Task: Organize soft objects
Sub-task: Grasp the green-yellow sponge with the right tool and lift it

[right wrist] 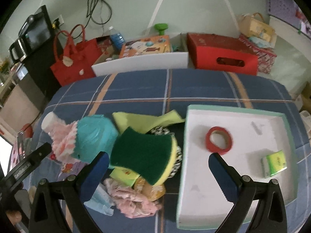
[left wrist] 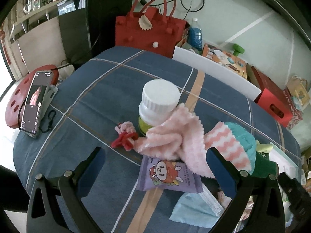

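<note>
A heap of soft things lies on the blue plaid tablecloth (left wrist: 101, 89). In the left wrist view a pink fluffy cloth (left wrist: 175, 136) drapes against a white-capped bottle (left wrist: 158, 104), with a purple tissue pack (left wrist: 169, 174), a blue face mask (left wrist: 196, 207) and a teal-and-pink plush cupcake (left wrist: 235, 145). My left gripper (left wrist: 155, 167) is open and empty just before the tissue pack. In the right wrist view a green-and-yellow sponge (right wrist: 145, 155) tops the heap beside the cupcake (right wrist: 93, 137), a lime cloth (right wrist: 143, 120) and a pink rag (right wrist: 134, 200). My right gripper (right wrist: 157, 172) is open and empty over the sponge's right side.
A white tray with a teal rim (right wrist: 235, 109) holds a red tape roll (right wrist: 218, 140) and a green tissue pack (right wrist: 274, 163). A phone on a stand (left wrist: 37, 103) and a red clip (left wrist: 124, 139) sit at the left. Red bag (left wrist: 147, 31) and boxes line the far edge.
</note>
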Demonstrator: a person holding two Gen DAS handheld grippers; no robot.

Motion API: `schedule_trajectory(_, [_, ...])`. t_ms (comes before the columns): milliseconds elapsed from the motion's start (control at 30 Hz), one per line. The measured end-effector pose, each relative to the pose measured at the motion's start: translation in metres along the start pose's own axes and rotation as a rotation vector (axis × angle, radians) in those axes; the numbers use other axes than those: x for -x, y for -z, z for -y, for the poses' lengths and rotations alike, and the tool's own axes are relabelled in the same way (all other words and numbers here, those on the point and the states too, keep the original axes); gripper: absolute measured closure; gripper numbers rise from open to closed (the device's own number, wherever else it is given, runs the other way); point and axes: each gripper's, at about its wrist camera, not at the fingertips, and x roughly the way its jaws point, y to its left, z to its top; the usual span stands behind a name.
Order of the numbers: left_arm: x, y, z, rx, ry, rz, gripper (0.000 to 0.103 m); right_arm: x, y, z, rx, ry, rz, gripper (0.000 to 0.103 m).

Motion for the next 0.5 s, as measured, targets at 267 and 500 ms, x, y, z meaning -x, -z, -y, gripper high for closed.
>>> schedule_trajectory(267, [-0.008,0.002,-0.003,0.031,-0.003,-0.040,0.000,-0.029,0.011,-0.012,0.020,-0.016,-0.069,0.000])
schedule_trajectory(500, [-0.010,0.004,-0.003,0.049,0.004,-0.051,0.000,-0.044,0.018,-0.022,0.053,-0.004,-0.091,0.000])
